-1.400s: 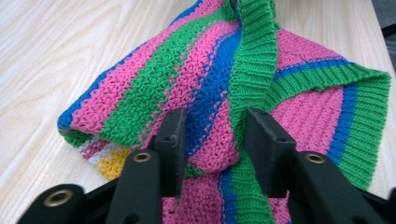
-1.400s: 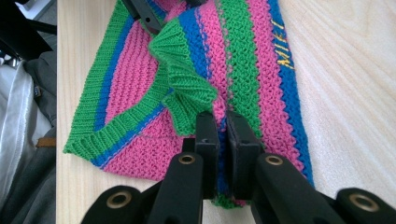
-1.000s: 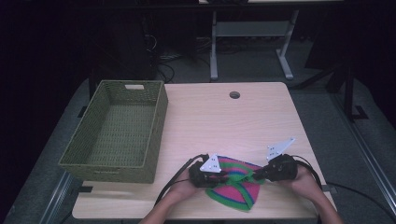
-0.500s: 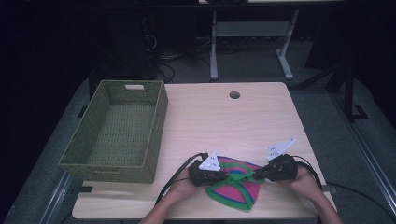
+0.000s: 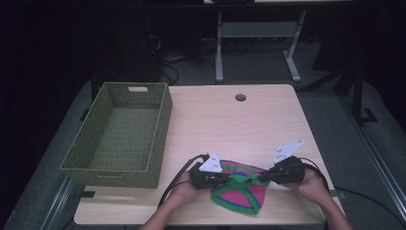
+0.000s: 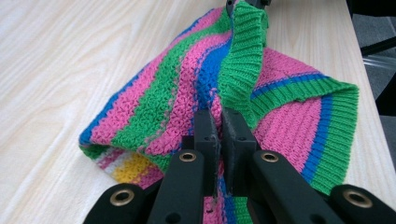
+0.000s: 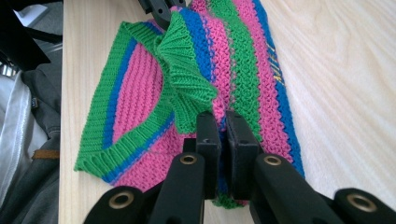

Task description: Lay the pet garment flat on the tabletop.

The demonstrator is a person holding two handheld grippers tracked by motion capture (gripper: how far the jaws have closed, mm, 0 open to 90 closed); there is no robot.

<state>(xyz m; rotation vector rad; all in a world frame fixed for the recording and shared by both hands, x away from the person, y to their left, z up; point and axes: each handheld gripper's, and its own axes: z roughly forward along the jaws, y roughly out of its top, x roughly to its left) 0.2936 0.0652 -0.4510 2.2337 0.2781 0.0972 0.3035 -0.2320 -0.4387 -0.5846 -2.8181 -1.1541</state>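
A pale wood-grain bench (image 5: 249,124) with rounded corners and a single round cable hole (image 5: 240,97) near its far edge stands in a dim room; beyond it a grey floor carries loose black cables (image 5: 179,60) and the white legs of one metal frame (image 5: 256,36), and the rest of the background is dark. One rectangular olive-green woven basket (image 5: 119,136) with a cut-out handle in its far wall sits on the bench's left side, nothing lying in it. One knitted garment striped in pink, green and blue, with green ribbed edging (image 5: 242,189), lies near the bench's front edge, right of the basket and apart from it; a patch of yellow shows at one end in the left gripper view. Two hand-held grippers work on it, one from each side. The left gripper (image 6: 218,133) has its jaws pressed together on a fold of the knit where pink meets the green rib, having just finished closing on it. The right gripper (image 7: 222,140) has its jaws clamped on the knit's opposite end, beside a raised flap of green ribbing. Between the two grips the fabric rises off the bench in a ridge, while its lower part lies flat on the wood. Two grey three-cornered plates top the grippers in the high view.
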